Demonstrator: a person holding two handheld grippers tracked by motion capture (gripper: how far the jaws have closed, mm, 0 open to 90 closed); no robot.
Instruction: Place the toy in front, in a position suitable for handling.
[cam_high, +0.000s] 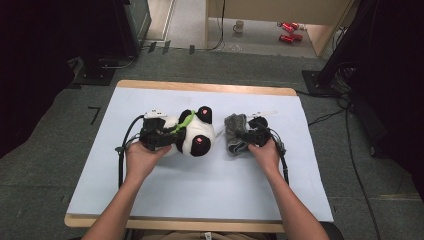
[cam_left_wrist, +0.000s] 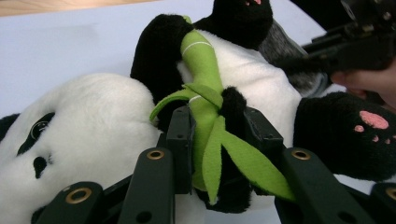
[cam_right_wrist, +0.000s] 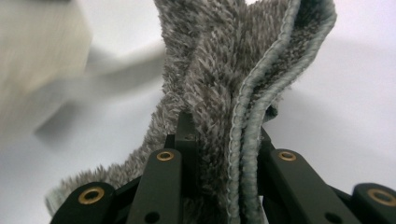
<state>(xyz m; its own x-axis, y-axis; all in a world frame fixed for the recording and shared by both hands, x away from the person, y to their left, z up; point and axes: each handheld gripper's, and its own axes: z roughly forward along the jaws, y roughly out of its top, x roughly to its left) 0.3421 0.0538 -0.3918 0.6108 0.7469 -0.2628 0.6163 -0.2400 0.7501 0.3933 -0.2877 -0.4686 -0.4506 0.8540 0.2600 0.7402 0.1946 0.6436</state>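
Observation:
A black-and-white plush panda (cam_high: 192, 135) lies on its back on the white sheet (cam_high: 200, 180) that covers the table. It carries a green felt bamboo stalk (cam_left_wrist: 201, 60) across its chest. My left gripper (cam_left_wrist: 217, 123) is shut on that stalk and the black paw behind it, coming in from the panda's left side (cam_high: 167, 137). Right beside the panda lies a crumpled grey furry cloth (cam_high: 234, 131). My right gripper (cam_high: 247, 135) is shut on a doubled fold of the cloth (cam_right_wrist: 219, 60), with the stitched hem running up between its jaws (cam_right_wrist: 224, 130).
The wooden table edge (cam_high: 200, 86) shows beyond the sheet. On the floor behind stand a mug (cam_high: 239, 26) and red cans (cam_high: 289, 31). Black stands and cables (cam_high: 350, 150) flank the table. Bare sheet lies in front of both hands.

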